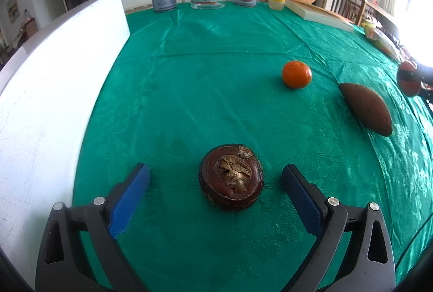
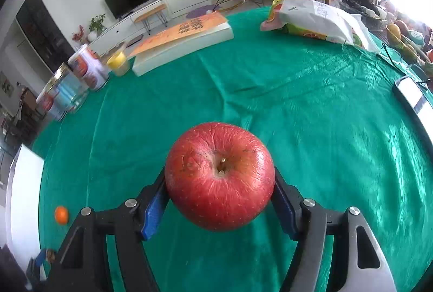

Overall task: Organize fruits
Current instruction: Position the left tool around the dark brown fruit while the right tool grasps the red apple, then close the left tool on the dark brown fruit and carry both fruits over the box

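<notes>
Both jaws flank mangosteen (image 1: 230,178) — untouched; right jaws pinch apple (image 2: 219,175).

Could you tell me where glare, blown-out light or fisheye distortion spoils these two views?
Left wrist view: the window at the right edge is blown out, washing out the apple held there; the white board bows with fisheye curvature; the mangosteen stays sharp. Right wrist view: the upper right corner is overexposed, sheen streaks the green tablecloth, and the apple is crisp.

left claw (image 1: 215,181) spread — mangosteen (image 1: 230,178) between | orange (image 1: 296,74) beyond
</notes>
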A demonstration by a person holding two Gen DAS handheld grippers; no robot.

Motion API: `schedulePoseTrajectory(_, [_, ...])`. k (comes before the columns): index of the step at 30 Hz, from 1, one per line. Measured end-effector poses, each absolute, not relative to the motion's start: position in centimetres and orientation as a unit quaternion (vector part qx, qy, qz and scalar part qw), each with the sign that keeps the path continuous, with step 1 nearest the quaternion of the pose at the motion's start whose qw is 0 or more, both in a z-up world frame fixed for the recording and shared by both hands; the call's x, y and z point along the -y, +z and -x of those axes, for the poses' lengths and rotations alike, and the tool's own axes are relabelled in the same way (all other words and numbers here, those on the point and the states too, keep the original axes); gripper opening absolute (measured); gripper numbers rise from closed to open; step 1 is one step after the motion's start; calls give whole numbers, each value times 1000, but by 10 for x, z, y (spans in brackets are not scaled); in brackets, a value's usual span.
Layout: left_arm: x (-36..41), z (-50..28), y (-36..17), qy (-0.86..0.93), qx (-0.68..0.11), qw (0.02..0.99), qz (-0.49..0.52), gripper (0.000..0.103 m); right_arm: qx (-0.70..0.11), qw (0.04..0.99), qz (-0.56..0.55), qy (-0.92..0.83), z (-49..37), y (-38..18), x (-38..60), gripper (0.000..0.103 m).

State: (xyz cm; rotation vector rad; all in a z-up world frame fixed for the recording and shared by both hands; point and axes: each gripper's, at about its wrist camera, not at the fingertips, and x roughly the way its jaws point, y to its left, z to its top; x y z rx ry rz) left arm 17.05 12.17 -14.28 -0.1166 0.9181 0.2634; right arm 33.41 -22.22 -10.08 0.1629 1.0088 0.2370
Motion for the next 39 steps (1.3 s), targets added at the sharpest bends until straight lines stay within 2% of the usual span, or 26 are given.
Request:
schedulePoseTrajectory(5, [-122, -170, -143, 126, -442, 886, 56, 99, -484, 856, -36, 179, -222, -91, 173, 69])
schedulePoseTrajectory(9, [-122, -171, -144, 123, -442, 887, 59, 99, -478, 861, 23, 173, -169, -106, 137, 69])
schedulePoseTrajectory(14, [-123, -160, -141, 75, -463, 882, 52, 99, -485, 859, 50, 158, -151, -123, 126, 70])
schedulePoseTrajectory(16, [-127, -152, -138, 63, -463, 881, 73, 99, -488, 857, 28, 165, -153, -119, 133, 73])
schedulePoseTrajectory(18, [-128, -151, -137, 60, -461, 881, 85, 98, -488, 856, 20, 166, -154, -114, 138, 83])
schedulePoseTrajectory(23, [-122, -164, -139, 76, -467, 879, 63, 97, -497, 849, 37, 175, -159, -109, 132, 84])
schedulePoseTrajectory(25, [-121, -167, -138, 93, -463, 880, 46, 81, -499, 848, 46, 173, -160, -110, 130, 84])
schedulePoseTrajectory(26, [-121, -167, -136, 92, -457, 884, 42, 60, -501, 847, 49, 171, -161, -111, 130, 83])
schedulePoseTrajectory(27, [-120, -168, -134, 85, -457, 884, 43, 43, -504, 845, 49, 172, -163, -113, 129, 73])
schedulePoseTrajectory(28, [-120, -169, -133, 86, -459, 883, 39, 42, -506, 843, 43, 175, -164, -113, 130, 70])
schedulePoseTrajectory(32, [-124, -149, -119, 58, -454, 884, 91, 42, -500, 847, 21, 180, -156, -108, 131, 69])
schedulePoseTrajectory(36, [-121, -99, -69, -23, -420, 890, 176, 42, -492, 832, -25, 253, -139, -80, 109, 69])
schedulePoseTrajectory(39, [-137, -60, -18, -73, -380, 892, 233, 42, -472, 822, -18, 319, -125, -45, 65, 69])
